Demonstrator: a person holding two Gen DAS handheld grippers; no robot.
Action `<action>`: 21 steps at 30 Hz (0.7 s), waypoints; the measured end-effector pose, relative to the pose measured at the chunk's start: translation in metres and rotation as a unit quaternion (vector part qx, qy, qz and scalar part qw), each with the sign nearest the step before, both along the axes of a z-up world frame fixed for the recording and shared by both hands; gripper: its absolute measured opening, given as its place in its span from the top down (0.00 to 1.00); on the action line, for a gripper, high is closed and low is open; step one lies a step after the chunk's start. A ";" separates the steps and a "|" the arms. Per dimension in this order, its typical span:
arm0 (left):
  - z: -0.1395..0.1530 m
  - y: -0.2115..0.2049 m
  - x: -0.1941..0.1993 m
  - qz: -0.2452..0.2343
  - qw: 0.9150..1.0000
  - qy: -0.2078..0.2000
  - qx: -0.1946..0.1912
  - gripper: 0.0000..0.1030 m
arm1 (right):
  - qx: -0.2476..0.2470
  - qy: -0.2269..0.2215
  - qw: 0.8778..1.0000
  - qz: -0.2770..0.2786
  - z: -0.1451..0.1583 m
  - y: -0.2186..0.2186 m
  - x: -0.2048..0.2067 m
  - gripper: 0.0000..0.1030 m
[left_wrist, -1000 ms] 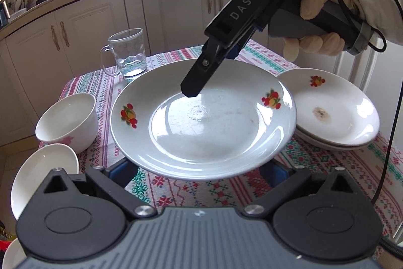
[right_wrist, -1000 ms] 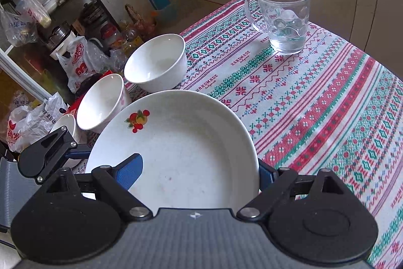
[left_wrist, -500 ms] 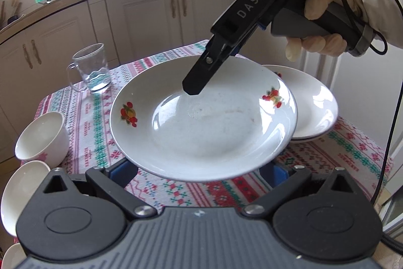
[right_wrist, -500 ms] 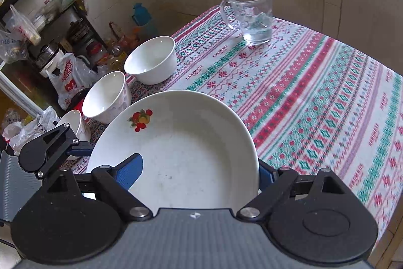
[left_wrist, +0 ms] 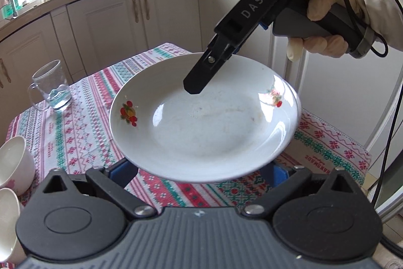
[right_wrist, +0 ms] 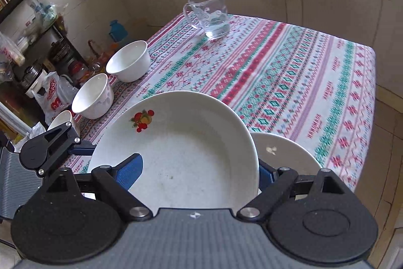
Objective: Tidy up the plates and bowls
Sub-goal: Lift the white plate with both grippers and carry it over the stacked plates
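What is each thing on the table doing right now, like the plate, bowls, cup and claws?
Held plate: lifted off the table, empty, faintly smeared, gripped by both claws.
Left claw: clamped on the plate's near rim.
Right claw: clamped on the opposite rim.
Other plate: lying on the tablecloth, partly hidden.
Three bowls: upright, empty, along the table edge.
Glass mug: upright, a little water inside.

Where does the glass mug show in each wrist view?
Left wrist: glass mug at far left, on the tablecloth, left of the lifted plate.
Right wrist: glass mug at top centre, near the table's far edge.
Shared landmark: the plate's fruit motif.
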State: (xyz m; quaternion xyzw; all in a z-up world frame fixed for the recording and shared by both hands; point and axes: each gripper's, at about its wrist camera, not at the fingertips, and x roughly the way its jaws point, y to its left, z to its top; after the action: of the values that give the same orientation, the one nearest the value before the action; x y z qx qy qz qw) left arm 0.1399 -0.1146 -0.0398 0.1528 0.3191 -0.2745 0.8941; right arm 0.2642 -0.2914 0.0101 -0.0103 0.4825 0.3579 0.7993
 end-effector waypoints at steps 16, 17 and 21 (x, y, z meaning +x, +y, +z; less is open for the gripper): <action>-0.007 -0.024 0.007 -0.031 0.999 0.009 0.010 0.02 | 0.009 0.015 0.999 -0.046 -0.024 -0.039 -0.005 0.09; -0.007 -0.026 0.007 -0.032 0.999 0.007 0.011 0.02 | 0.009 0.016 0.999 -0.047 -0.026 -0.041 -0.004 0.09; -0.008 -0.029 0.008 -0.035 0.999 0.006 0.011 0.02 | 0.011 0.019 0.998 -0.052 -0.031 -0.046 -0.003 0.09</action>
State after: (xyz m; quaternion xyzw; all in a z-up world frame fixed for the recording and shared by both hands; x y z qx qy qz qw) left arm 0.1479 -0.1437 -0.0475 0.1719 0.3218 -0.3029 0.8804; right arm 0.2610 -0.3372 -0.0210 0.0304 0.4934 0.3210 0.8078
